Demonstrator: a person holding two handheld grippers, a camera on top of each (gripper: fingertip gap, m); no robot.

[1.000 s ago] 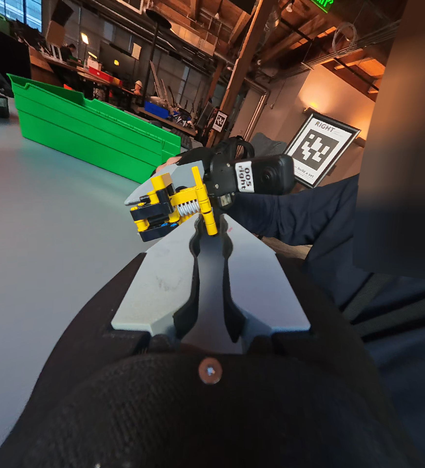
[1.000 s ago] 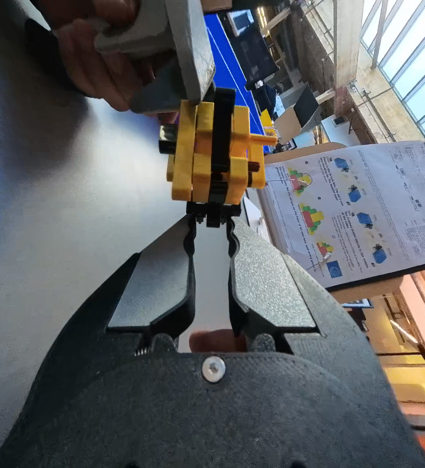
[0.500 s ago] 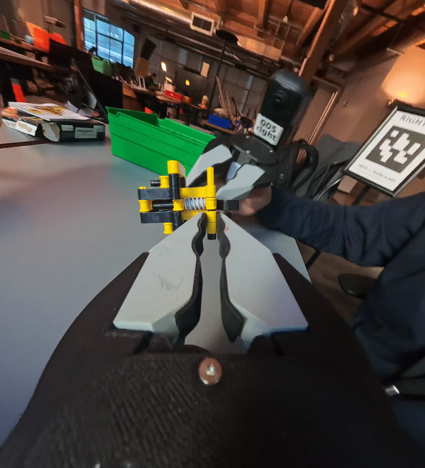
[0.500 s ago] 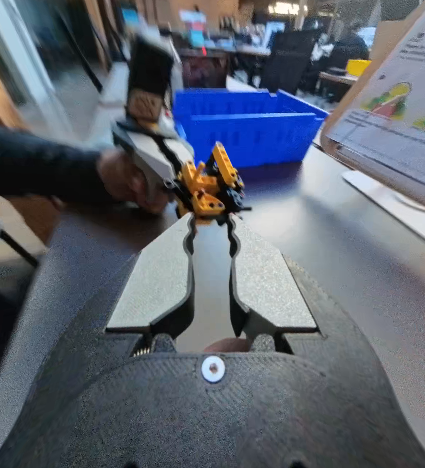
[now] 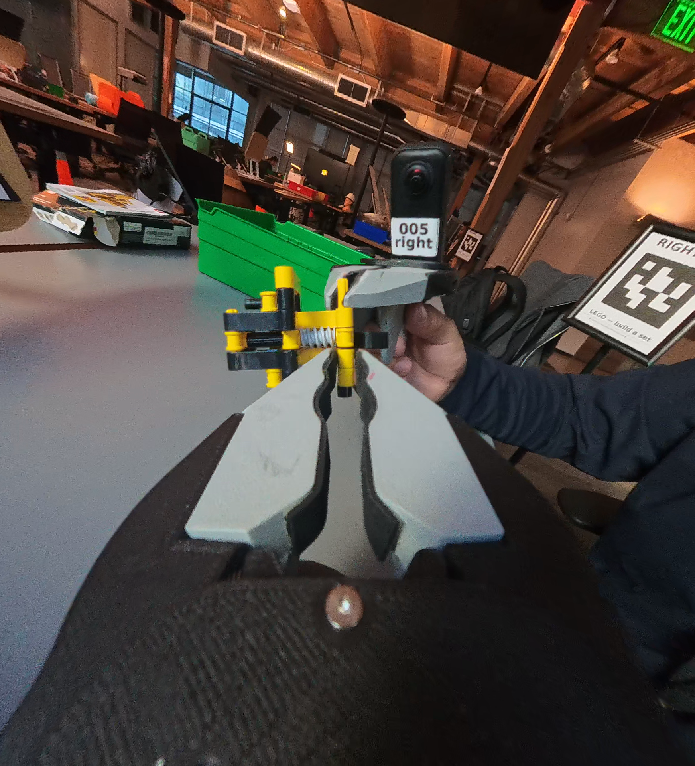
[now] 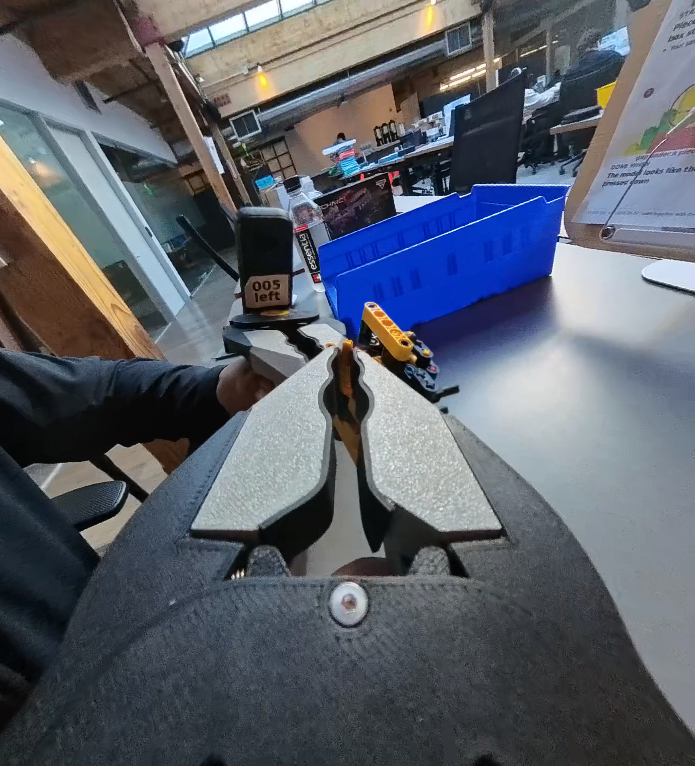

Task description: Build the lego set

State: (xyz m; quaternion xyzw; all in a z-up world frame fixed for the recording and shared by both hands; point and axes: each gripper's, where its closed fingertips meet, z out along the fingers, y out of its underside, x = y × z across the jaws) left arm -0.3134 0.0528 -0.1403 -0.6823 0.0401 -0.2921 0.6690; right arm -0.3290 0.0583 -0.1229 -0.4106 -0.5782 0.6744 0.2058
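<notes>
A yellow and black lego assembly [image 5: 279,327] with a white spring hangs in the air above the grey table [image 5: 68,393], held by both grippers. My left gripper [image 5: 344,361] is shut on the lower end of its upright yellow beam. My right gripper [image 5: 339,290] comes in from the right and is shut on the top of the same beam. In the right wrist view, my right gripper [image 6: 343,355] pinches the yellow beam, and the rest of the assembly [image 6: 387,335] sticks out to the right. The left gripper's fingers [image 6: 275,354] show just behind on the left.
A green bin [image 5: 254,253] and a lego box [image 5: 109,219] lie at the back of the table. A blue bin [image 6: 441,257], a water bottle [image 6: 308,244] and an instruction sheet on a stand [image 6: 668,124] stand on the other side. A framed sign [image 5: 660,290] stands at the right.
Both grippers have rolled upright with the assembly between them. The assembly has turned from tilted to level. The right gripper's hold has shifted from the black base to the yellow beam.
</notes>
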